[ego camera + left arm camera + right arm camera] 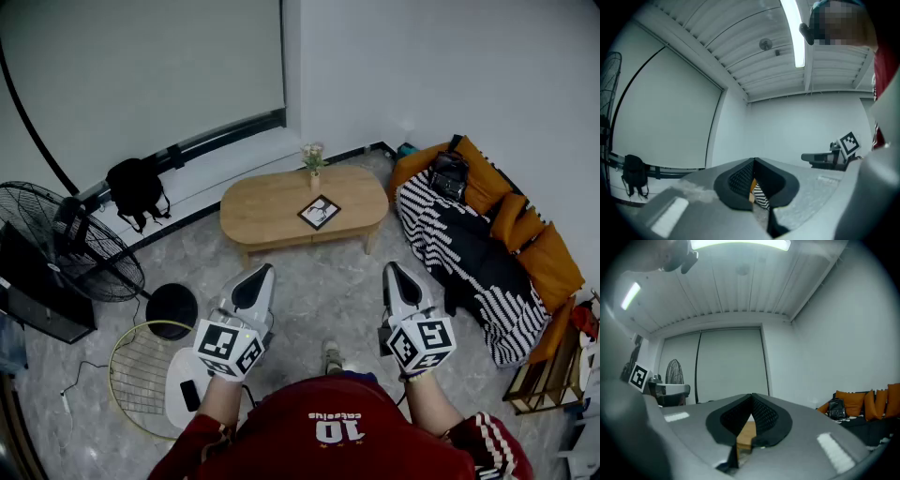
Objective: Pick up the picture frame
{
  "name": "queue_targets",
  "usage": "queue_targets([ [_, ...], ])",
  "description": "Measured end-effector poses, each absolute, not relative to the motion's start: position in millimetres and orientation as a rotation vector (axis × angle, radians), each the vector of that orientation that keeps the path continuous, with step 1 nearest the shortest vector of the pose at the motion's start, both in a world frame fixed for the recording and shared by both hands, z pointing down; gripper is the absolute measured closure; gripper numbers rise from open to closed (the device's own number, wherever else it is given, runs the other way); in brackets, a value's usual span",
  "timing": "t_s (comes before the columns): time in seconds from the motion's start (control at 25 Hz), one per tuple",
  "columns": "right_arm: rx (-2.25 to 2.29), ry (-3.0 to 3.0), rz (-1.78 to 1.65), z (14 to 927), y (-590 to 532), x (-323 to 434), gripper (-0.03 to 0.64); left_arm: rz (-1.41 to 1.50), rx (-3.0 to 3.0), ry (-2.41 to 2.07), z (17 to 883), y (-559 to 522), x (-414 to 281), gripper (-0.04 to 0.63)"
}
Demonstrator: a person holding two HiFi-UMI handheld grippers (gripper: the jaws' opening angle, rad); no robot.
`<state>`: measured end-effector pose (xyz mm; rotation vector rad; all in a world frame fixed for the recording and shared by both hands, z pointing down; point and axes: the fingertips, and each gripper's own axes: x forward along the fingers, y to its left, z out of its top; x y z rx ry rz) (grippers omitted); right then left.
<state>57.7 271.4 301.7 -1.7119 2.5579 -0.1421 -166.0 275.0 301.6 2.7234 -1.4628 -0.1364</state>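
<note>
Black square picture frame (319, 212) with a white picture lies flat on the oval light-wood coffee table (267, 211), right of the table's centre, nothing touching it. A small vase of pale flowers (314, 165) stands at the table's far edge, near the frame. The left gripper (262, 272) and right gripper (390, 270) are held level on the near side of the table, well apart from it, tips toward it. Both pairs of jaws are together, with nothing clamped. Each gripper carries a cube with black-and-white square markers. An orange sofa (534, 248) with a black-and-white striped blanket (441, 230) sits right of the table. A black backpack (136, 187) and a black floor fan (66, 246) are to the table's left. The person's red jersey (281, 445) shows a white "10"; the small word by it is unreadable.
</note>
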Motion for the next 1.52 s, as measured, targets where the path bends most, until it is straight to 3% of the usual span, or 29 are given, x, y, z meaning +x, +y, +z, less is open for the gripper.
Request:
queue_targets([
  [1.0,-1.753,2.604,-0.059,314,204,73,0.626,-0.097,2.701,-1.41,321,204,-138,0.592],
  [1.52,-1.681,2.652,-0.078,322,104,98,0.624,-0.058,2.671,-1.444,325,108,-110,0.592],
])
